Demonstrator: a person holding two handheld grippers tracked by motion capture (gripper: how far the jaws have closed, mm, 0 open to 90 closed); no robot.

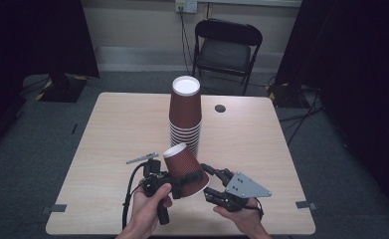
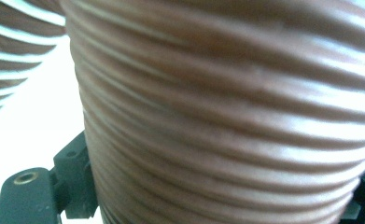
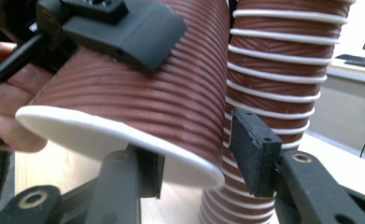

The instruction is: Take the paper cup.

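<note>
A brown ribbed paper cup (image 1: 184, 172) lies tilted above the table's front, its white-rimmed mouth toward the right. My left gripper (image 1: 182, 180) is shut on its middle; one of its fingers (image 3: 124, 28) presses on the cup wall (image 3: 161, 93). The same wall (image 2: 227, 116) looms close in the left gripper view. My right gripper (image 3: 199, 163) has its jaws on either side of the cup's rim (image 3: 124, 135). One jaw is at the rim's underside and the other stands off to the side with a gap, so it is open. Behind stands a tall stack of upside-down cups (image 1: 185, 117).
The stack (image 3: 283, 65) stands just behind the held cup, near the table's middle. The wooden table (image 1: 122, 129) has a small round hole (image 1: 220, 108) at the back right. A black folding chair (image 1: 227, 47) stands beyond the far edge.
</note>
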